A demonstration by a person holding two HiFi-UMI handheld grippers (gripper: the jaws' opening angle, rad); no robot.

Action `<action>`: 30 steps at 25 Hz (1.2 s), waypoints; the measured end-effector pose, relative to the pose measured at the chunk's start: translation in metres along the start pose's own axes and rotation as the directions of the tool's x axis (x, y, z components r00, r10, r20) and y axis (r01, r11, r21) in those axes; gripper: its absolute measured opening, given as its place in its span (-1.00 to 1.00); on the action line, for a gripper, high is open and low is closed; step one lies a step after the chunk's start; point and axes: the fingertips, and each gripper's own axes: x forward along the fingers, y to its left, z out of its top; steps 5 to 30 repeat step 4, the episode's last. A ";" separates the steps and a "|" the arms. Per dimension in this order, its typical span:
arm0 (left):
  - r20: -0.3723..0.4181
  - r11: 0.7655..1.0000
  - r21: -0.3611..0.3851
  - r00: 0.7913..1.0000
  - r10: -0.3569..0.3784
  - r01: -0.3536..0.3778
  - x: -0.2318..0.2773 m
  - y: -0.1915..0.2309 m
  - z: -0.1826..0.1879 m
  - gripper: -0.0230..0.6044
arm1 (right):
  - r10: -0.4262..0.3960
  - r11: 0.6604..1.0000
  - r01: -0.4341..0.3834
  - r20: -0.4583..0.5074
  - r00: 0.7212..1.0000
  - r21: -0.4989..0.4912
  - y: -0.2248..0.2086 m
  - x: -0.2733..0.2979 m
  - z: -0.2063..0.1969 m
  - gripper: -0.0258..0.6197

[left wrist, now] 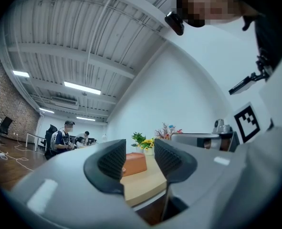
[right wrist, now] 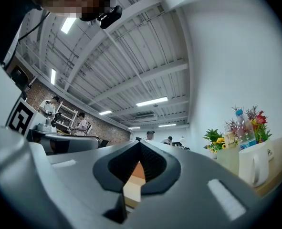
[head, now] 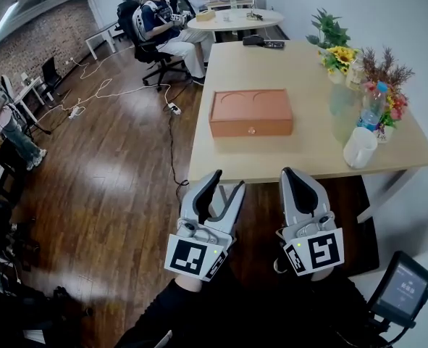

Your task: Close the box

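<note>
An orange box [head: 251, 112] with a small knob on its front lies on the wooden table [head: 300, 162], its lid down flat. Both grippers hang in the air short of the table's near edge, well apart from the box. My left gripper [head: 227, 181] has a narrow gap between its jaws with nothing in it; in the left gripper view [left wrist: 140, 159] the box [left wrist: 135, 163] shows far off through that gap. My right gripper [head: 291, 172] is shut and empty, its pads meeting [right wrist: 140, 149], with a sliver of the box [right wrist: 137, 171] below them.
A white mug [head: 360, 148], a pale green vase [head: 342, 111], a water bottle [head: 374, 101] and flowers [head: 340, 56] crowd the table's right side. Dark items [head: 263, 42] lie at its far end. People sit at a round table [head: 232, 22] behind. Cables [head: 171, 140] trail over the wooden floor.
</note>
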 end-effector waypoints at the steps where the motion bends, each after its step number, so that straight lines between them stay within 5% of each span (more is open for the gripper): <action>1: -0.002 1.000 0.002 1.000 0.000 0.000 0.000 0.000 0.000 -0.39 | 0.000 1.000 0.000 -0.001 1.000 -0.001 0.000 0.000 0.000 -0.92; 30: -0.007 1.000 0.003 1.000 -0.001 0.001 0.001 -0.001 -0.001 -0.39 | -0.002 1.000 0.002 0.000 1.000 -0.003 -0.001 -0.001 0.000 -0.92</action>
